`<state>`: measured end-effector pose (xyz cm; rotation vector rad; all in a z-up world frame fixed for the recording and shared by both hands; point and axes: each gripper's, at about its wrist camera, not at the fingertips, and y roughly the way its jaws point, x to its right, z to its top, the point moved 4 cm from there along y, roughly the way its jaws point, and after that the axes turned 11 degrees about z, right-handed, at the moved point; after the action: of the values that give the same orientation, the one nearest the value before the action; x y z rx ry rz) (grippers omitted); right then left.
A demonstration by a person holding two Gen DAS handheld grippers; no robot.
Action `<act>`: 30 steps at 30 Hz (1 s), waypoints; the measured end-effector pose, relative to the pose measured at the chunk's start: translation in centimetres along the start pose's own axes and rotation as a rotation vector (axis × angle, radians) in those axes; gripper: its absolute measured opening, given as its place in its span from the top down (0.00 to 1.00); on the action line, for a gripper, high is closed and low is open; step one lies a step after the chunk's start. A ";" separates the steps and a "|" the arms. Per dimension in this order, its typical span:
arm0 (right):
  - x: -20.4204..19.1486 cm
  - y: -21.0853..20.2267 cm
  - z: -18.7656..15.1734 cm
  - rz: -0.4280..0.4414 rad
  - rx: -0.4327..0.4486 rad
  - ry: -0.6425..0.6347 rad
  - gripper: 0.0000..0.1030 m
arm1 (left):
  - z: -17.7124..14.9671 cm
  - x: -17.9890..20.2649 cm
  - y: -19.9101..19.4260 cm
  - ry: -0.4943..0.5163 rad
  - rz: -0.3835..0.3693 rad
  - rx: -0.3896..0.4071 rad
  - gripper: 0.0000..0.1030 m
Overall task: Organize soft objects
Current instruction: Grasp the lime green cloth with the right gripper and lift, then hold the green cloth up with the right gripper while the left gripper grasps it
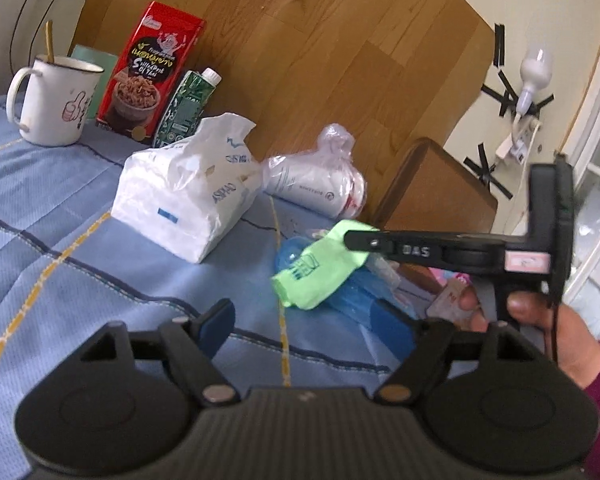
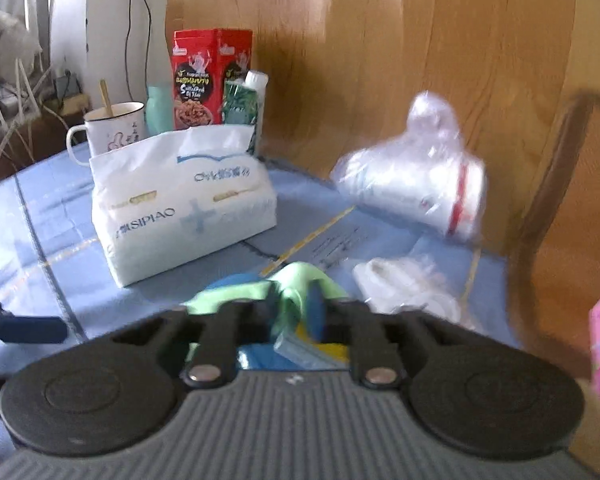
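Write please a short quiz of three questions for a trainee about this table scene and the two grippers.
1. True or false: the right gripper is shut on the green cloth.
2. Which stands nearest the white mug? A) red box B) tissue pack C) wrapped roll
3. Fill in: the left gripper is ___ and holds nothing.

Key: 1 true; 2 A; 3 open.

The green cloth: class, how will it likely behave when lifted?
Probably floppy: the green cloth droops from the right gripper clamped on it. Likely light, since a small pinch holds it. It may snag the blue item beneath.
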<state>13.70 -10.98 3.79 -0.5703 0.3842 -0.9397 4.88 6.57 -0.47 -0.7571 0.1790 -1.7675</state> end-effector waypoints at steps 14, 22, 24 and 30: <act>-6.7 -9.2 -5.7 0.248 0.084 -0.064 0.90 | 0.1 -1.0 0.2 -0.066 -0.019 -0.018 0.24; -7.5 -7.8 -10.8 0.307 -0.007 0.053 0.87 | 0.0 -0.4 0.5 -0.026 0.020 -0.032 0.24; -7.4 -8.1 -10.7 0.312 0.000 0.061 0.86 | -0.1 -0.3 0.6 -0.013 0.023 -0.042 0.24; -7.7 -10.4 -10.5 0.312 0.079 0.044 0.58 | 0.1 -0.5 -0.1 -0.014 0.018 -0.064 0.21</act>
<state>-2.90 -12.36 2.35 -0.4035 0.4588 -0.6645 4.89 7.10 -0.56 -0.8112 0.2330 -1.7463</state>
